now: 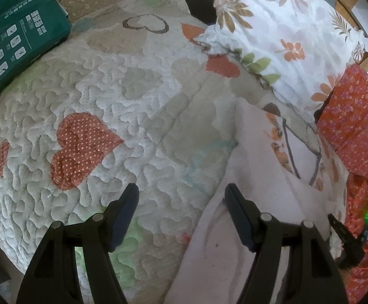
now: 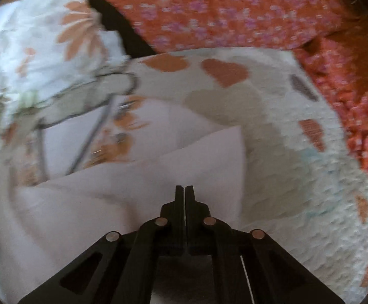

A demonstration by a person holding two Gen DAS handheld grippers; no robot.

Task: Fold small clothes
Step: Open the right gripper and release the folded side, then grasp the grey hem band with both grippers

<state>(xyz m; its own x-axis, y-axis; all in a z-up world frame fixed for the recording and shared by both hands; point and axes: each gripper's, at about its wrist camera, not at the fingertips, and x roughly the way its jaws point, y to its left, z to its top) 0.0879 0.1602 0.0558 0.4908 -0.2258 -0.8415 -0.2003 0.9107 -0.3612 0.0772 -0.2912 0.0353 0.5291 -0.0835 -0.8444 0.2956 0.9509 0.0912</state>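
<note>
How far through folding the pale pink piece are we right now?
Partly done: the pale pink garment already lies in overlapping folded layers on the heart quilt. In hand: the right tool shows jaws together over its folded edge; any pinch is unclear. The left tool is open, holding nothing. Left: final fold, and the orange floral cloth looks unfolded.

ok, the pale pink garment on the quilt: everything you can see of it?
The pale pink garment is small, soft-looking cloth, plain pale pink with an orange leaf-and-line print on one part. It lies partly folded on the heart-patterned quilt, layers overlapping with one crisp corner pointing away in the right wrist view. It lies beside the floral bedding. The right gripper, jaws together, is over it; contact is unclear. The left gripper, jaws apart, straddles its edge.
</note>
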